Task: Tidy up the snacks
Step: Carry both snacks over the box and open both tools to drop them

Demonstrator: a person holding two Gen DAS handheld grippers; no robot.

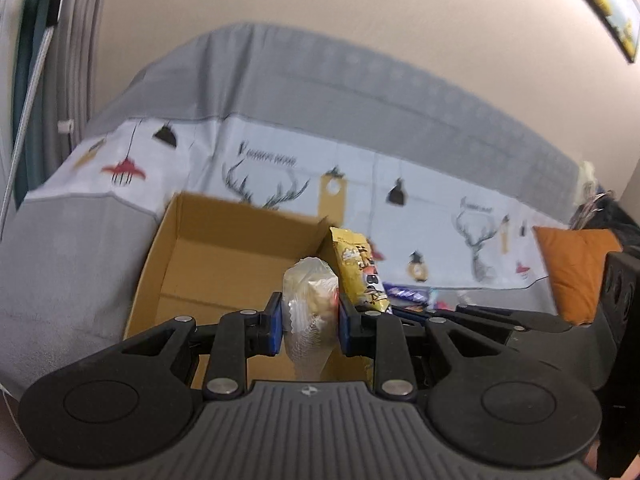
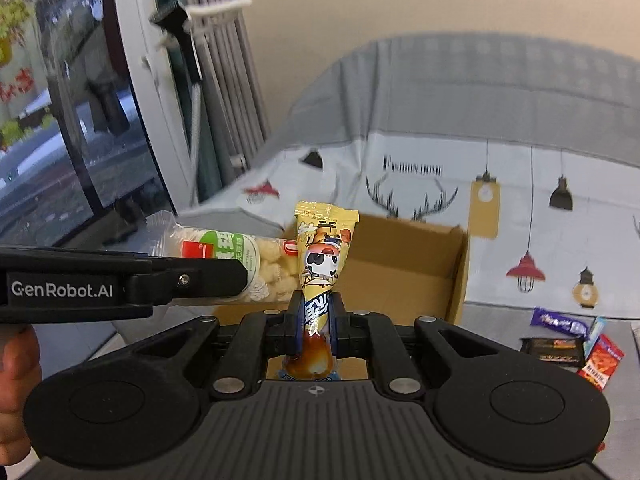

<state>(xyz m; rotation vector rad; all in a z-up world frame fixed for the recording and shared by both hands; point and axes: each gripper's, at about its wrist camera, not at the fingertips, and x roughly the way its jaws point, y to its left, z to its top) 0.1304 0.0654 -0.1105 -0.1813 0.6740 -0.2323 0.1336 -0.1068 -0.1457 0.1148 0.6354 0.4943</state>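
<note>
Above the box (image 2: pixel 404 256), both tongs (image 2: pixel 316 320) grip snack packs (image 2: pixel 320 256)

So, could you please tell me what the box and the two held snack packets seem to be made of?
Box: plain brown cardboard, matte, with folded flaps. Yellow packet: glossy printed film, probably plastic, crimped top. Puffed-snack packet: clear plastic film; the contents show through.

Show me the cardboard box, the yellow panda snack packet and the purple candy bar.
cardboard box (image 1: pixel 224 248), left wrist view, inner back wall
yellow panda snack packet (image 2: pixel 322 258), right wrist view, printed panda
purple candy bar (image 2: pixel 558 322), right wrist view, wrapper middle
</note>
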